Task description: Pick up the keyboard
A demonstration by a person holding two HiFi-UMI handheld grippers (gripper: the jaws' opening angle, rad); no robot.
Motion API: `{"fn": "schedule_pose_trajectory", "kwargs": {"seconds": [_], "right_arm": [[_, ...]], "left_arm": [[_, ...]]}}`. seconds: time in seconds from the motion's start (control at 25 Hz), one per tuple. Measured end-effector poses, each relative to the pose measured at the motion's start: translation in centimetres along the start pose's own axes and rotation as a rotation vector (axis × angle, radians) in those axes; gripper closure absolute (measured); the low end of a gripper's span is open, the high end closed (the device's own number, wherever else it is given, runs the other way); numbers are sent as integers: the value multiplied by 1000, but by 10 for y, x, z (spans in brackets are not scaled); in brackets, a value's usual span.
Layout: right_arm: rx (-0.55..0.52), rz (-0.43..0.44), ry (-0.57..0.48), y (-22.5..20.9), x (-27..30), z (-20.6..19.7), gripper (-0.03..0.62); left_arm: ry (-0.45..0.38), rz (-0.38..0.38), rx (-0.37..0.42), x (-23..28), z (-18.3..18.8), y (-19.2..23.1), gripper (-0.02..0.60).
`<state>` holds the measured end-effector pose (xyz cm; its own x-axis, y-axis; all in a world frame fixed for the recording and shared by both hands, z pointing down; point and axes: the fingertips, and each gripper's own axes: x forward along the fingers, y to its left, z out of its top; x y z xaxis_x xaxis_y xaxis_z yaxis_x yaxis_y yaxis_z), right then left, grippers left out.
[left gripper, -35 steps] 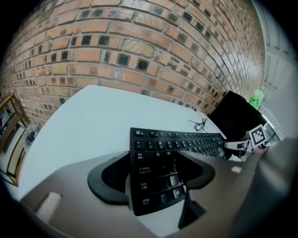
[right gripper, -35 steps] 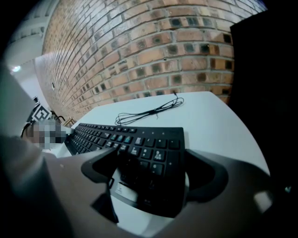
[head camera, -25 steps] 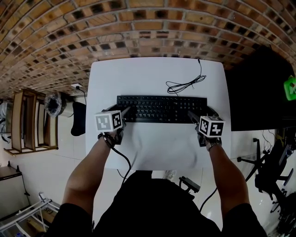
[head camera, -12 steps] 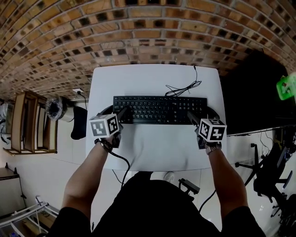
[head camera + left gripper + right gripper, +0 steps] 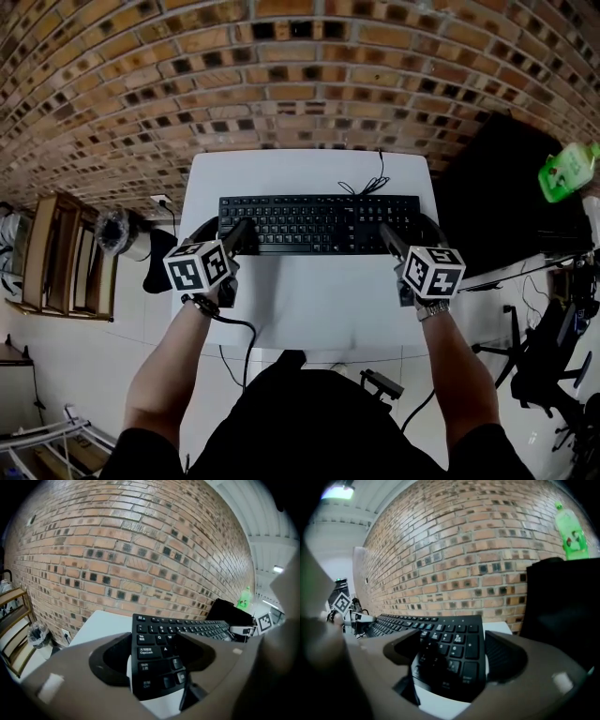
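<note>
In the head view the black keyboard [image 5: 319, 223] lies crosswise over the far half of the white table [image 5: 309, 300]. Its thin cable [image 5: 367, 186] bunches behind its back edge. My left gripper [image 5: 232, 236] is shut on the keyboard's left end and my right gripper [image 5: 401, 239] on its right end. In the left gripper view the keyboard [image 5: 159, 639] sits between the jaws of the left gripper [image 5: 157, 667], with white tabletop below it. In the right gripper view the number-pad end of the keyboard [image 5: 454, 641] sits in the right gripper [image 5: 450, 667].
A brick wall [image 5: 281, 84] stands right behind the table. A big black object [image 5: 506, 187] with a green bottle [image 5: 567, 169] stands to the right. A wooden shelf [image 5: 56, 253] and a bin [image 5: 114, 230] stand on the floor to the left.
The keyboard, held at both ends, has shifted toward the table's far edge. Its cable, earlier spread out behind it, is now bunched close to its back edge.
</note>
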<state>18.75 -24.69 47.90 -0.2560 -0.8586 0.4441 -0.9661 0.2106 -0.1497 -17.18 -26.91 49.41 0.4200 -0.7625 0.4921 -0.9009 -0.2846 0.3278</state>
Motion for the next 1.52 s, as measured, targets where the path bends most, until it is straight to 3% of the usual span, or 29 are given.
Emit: {"fn": "schedule_pose_trajectory", "kwargs": {"seconds": [0.4, 0.56, 1.52], "right_arm": [[-27, 0, -183, 5, -55, 62, 163], [-22, 5, -230, 8, -73, 74, 163], [-62, -42, -356, 19, -113, 99, 163]], "left_arm": [[-168, -10, 36, -48, 54, -38, 275], [-231, -11, 52, -67, 72, -49, 316], [-329, -41, 69, -103, 92, -66, 322]]}}
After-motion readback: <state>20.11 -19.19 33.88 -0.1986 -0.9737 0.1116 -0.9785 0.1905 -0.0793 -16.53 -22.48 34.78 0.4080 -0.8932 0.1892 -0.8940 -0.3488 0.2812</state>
